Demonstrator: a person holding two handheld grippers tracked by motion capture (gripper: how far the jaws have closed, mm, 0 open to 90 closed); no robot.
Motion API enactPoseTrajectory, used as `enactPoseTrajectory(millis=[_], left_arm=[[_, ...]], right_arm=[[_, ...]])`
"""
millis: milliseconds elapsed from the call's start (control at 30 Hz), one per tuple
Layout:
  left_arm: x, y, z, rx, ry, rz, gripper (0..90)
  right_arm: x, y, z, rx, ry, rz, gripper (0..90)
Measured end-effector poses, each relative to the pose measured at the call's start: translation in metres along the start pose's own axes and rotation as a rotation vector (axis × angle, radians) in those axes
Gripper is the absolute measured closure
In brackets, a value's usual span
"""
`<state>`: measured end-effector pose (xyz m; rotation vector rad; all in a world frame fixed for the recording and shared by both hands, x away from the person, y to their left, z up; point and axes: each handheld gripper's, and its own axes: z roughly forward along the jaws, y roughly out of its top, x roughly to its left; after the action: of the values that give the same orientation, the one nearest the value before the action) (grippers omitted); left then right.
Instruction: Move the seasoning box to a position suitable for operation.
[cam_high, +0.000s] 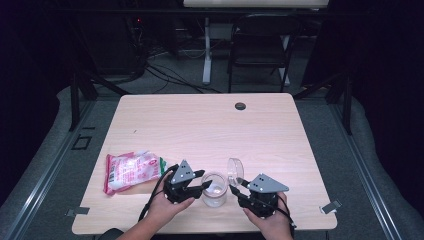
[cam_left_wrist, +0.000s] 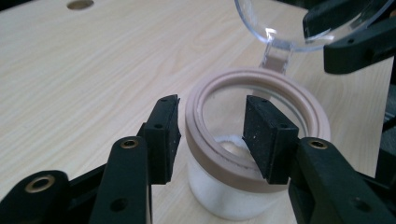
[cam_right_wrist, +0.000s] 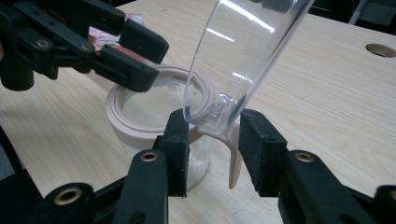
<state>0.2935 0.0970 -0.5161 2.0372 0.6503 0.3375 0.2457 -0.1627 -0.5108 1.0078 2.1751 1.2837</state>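
Jar (cam_high: 214, 190) open near the front edge of the worktop (cam_high: 210, 125), lid (cam_high: 235, 171) swung up on its hinge
Left gripper (cam_left_wrist: 212, 135) straddles the jar rim, one jaw inside, one outside, grip looks loose; right gripper (cam_right_wrist: 214, 140) is clenched on the lid's hinge end. Risk: pulling the lid further could tip the light jar, spill the white powder, or strain the hinge; snack bag (cam_high: 132, 171) lies well clear

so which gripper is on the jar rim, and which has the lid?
The left gripper straddles the jar rim, one jaw inside, one outside. The right gripper is at the raised clear lid, near its hinge.
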Motion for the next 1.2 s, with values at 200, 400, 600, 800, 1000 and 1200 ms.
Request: enactPoseTrajectory(millis=[200, 400, 600, 800, 1000, 1200], left_arm=[[0.003, 0.000, -0.007, -0.016, 0.020, -0.006, 53.2], [0.006, -0.005, -0.015, -0.021, 0.057, -0.008, 52.7], [0.013, -0.011, -0.027, -0.025, 0.107, -0.030, 52.4], [0.023, -0.016, -0.040, -0.045, 0.175, -0.019, 51.2], [0.043, -0.021, -0.054, -0.041, 0.245, -0.053, 49.1], [0.066, -0.028, -0.071, -0.037, 0.300, -0.114, 48.6]], right_arm=[[-0.005, 0.001, 0.004, -0.003, -0.003, 0.013, 68.9], [-0.014, 0.003, 0.009, -0.013, 0.006, 0.036, 72.1], [-0.028, 0.006, 0.018, -0.020, 0.041, 0.064, 74.3], [-0.036, 0.009, 0.025, -0.031, 0.061, 0.068, 75.1], [-0.041, 0.012, 0.030, -0.026, 0.068, 0.079, 75.5], [-0.047, 0.013, 0.035, -0.033, 0.076, 0.095, 75.7]])
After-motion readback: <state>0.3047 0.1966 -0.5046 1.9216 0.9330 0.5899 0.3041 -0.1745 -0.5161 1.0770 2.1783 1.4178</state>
